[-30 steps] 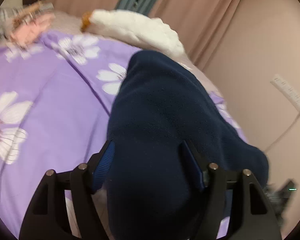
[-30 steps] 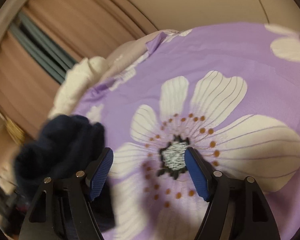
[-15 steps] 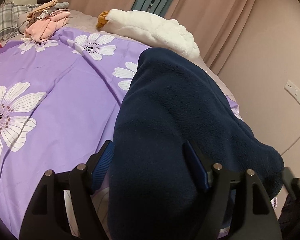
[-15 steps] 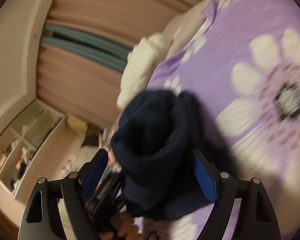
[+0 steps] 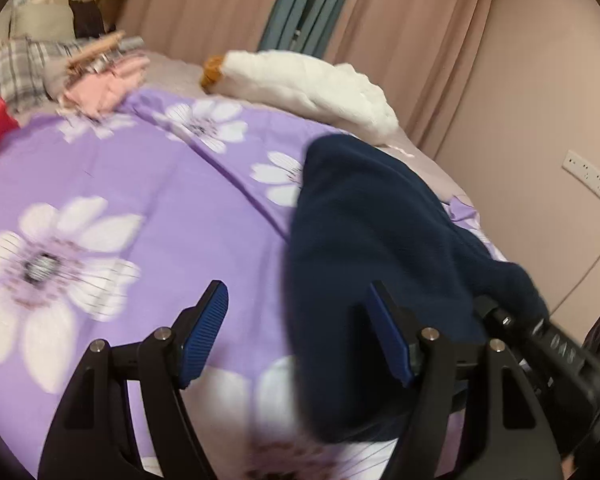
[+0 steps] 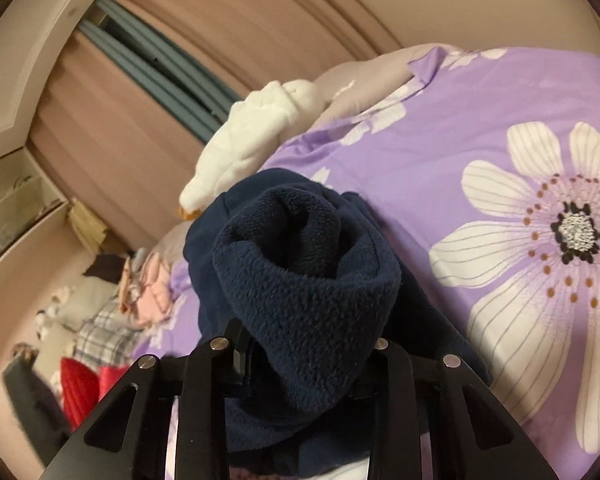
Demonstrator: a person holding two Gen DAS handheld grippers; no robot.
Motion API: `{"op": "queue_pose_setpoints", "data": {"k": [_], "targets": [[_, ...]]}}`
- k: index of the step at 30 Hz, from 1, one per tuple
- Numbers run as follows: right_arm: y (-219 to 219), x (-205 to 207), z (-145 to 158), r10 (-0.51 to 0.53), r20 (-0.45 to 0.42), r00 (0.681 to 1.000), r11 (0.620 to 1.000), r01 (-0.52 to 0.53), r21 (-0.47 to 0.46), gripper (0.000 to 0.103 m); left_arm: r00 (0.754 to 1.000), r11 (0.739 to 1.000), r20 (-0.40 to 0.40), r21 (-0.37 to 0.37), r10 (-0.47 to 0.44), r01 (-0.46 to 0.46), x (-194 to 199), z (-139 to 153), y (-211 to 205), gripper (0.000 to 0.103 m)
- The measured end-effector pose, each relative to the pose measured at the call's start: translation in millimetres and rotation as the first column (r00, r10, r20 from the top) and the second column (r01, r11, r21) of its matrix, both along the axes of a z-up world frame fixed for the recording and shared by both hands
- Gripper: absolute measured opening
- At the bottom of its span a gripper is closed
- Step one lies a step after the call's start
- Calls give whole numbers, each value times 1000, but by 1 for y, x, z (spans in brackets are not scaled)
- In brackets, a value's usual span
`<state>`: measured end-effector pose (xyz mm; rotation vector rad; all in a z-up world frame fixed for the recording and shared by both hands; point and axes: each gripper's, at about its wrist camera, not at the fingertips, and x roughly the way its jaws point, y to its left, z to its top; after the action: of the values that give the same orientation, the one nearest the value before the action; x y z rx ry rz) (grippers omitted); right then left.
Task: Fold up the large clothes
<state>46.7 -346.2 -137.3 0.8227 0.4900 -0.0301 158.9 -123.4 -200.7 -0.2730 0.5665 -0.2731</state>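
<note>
Navy fleece garment (image 6: 308,292) bunched in clenched right tongs (image 6: 300,346), left tongs (image 5: 296,332) released over bed (image 5: 148,184); best regripped at an edge, then spread flat.

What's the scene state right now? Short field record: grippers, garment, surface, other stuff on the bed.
left gripper: open, blue pads apart, nothing clamped; garment edge lies across the gap by one pad
right gripper: shut on the fleece, fabric bunched over the fingers
garment: dark navy fleece garment, crumpled, unfolded, lying on the bed with one end held
surface: purple duvet cover with white flowers
far edge: white plush toy with orange beak
far corner: pile of pink and plaid clothes
backdrop: pinkish-beige curtains
</note>
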Motion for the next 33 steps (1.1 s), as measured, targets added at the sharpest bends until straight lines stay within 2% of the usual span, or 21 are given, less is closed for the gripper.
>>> {"op": "queue_pose_setpoints", "data": {"k": [4, 7, 10, 13, 17, 20, 25, 28, 30, 33], "targets": [[-1, -3, 10, -57, -3, 998, 998, 57, 5, 30, 1000, 999, -14, -49, 1, -2, -8, 3, 34, 72], [1, -6, 19, -91, 6, 996, 995, 91, -41, 29, 999, 996, -12, -75, 51, -52, -11, 3, 55, 73], [2, -16, 26, -128, 24, 991, 989, 129, -67, 29, 996, 994, -25, -66, 84, -86, -6, 0, 64, 73], [6, -24, 40, -163, 41, 986, 974, 168, -155, 29, 993, 993, -76, -70, 89, -94, 2, -9, 66, 73], [0, -34, 50, -184, 50, 982, 965, 190, -181, 29, 989, 990, -115, -96, 92, -103, 6, -18, 69, 73], [-7, -32, 40, -239, -36, 970, 949, 226, -221, 29, 989, 993, -124, -82, 79, -90, 8, -20, 63, 73], [-10, -22, 4, -323, -200, 925, 913, 249, -323, 29, 991, 995, -113, -64, 71, -79, 5, -22, 58, 73], [-6, -11, -21, -379, -220, 899, 877, 272, -397, 29, 990, 995, -125, -66, 71, -79, 4, -26, 59, 73], [-7, -9, -27, -407, -221, 886, 863, 293, -412, 29, 988, 994, -141, -78, 62, -73, 4, -28, 61, 74], [-13, -10, -27, -399, -221, 890, 870, 291, -397, 30, 987, 994, -146, -73, 69, -80, 5, -28, 64, 74]]}}
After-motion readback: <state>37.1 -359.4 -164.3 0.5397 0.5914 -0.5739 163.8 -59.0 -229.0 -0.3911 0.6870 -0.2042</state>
